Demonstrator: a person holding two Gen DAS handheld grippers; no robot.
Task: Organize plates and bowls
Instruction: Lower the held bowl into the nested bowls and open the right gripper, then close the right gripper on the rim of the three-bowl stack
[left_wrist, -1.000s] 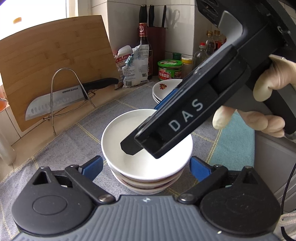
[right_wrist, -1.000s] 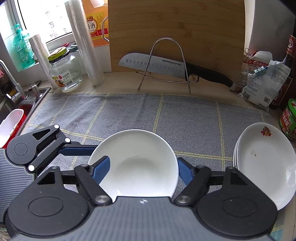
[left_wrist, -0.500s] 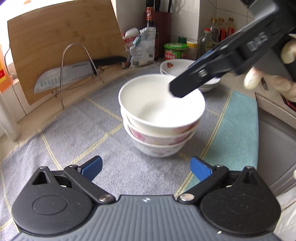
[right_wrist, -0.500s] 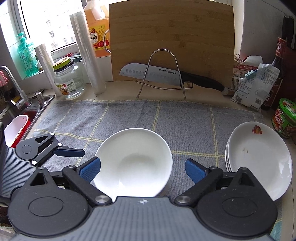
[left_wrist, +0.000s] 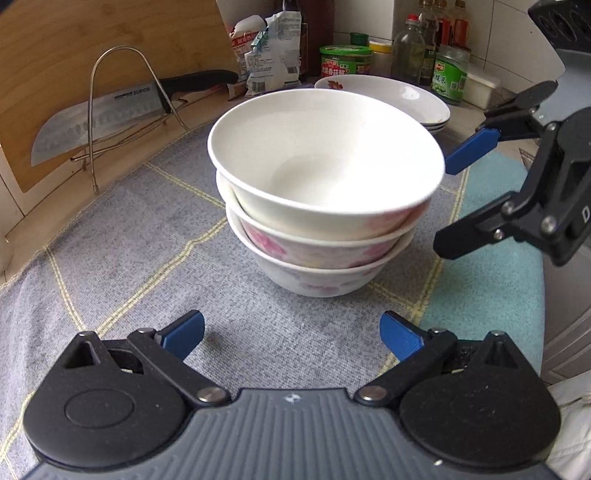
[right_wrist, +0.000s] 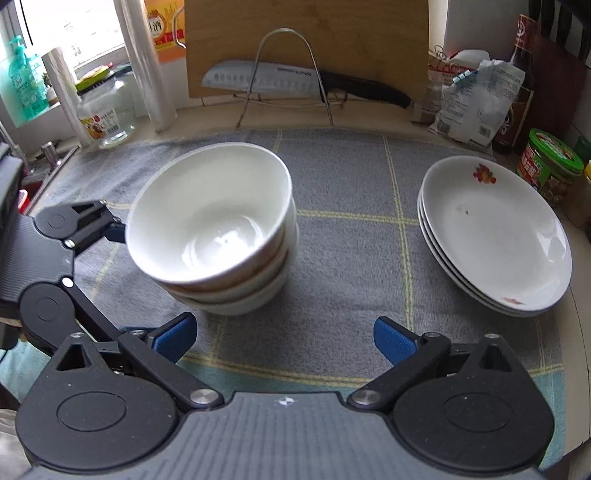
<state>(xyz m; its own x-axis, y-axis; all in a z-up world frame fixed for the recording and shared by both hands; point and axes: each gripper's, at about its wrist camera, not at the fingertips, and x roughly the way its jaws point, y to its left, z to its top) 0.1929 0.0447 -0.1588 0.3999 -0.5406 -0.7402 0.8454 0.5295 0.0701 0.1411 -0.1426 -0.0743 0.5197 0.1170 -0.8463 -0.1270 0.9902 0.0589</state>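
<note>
So the stack of three white ceramic bowls with pink flower prints (left_wrist: 325, 206) is sitting on the grey checked cloth (left_wrist: 122, 236) covering the surface, and the stack of shallow white plates with small red flower marks (right_wrist: 495, 236) is off to its right on the same cloth, well apart from it. Both piles look done to me, bowls nested, plates nested

The left gripper (left_wrist: 291, 332) has its jaws spread wide with nothing between them, low on the near side of the bowls and not touching them. The right gripper (right_wrist: 284, 336) is the same deal, wide open and empty, hanging over the cloth in front of both piles. From the left wrist view you can see it just beside the bowl stack, apart from it

My guess is the stacking step is basically finished, there's no loose dish I can spot anywhere. One thing though, the top bowl looks like it sits a bit crooked in the one under it, so a small nudge to seat it flat could be the next move, otherwise just pull both away
</note>
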